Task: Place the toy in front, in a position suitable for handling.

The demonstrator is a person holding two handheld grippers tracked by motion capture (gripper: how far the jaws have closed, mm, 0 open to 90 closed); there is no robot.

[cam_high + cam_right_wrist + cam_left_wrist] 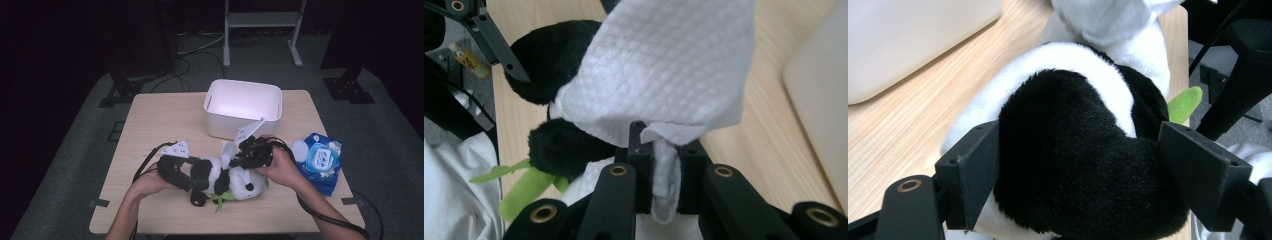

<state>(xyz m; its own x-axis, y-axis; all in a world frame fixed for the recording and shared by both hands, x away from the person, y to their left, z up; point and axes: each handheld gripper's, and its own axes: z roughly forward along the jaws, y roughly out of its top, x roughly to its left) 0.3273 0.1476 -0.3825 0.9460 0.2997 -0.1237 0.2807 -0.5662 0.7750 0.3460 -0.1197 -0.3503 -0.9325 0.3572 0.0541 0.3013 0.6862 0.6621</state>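
Observation:
A black-and-white panda plush (235, 184) with a green leaf (526, 190) lies on its side near the table's front edge. My left gripper (194, 181) comes in from the left and is shut on its black furry part (1073, 150), one jaw pressing each side. My right gripper (236, 159) hovers just above the plush, shut on a white wipe (664, 65). The wipe drapes forward over the plush's white and black fur (549, 55). In the high view the wipe (227, 150) shows as a small white flap over the toy.
A white open bin (243, 86) stands at the back middle of the wooden table (150, 125). A blue pack of wet wipes (320, 162) lies at the right, close to my right hand. Cables trail off the front edge.

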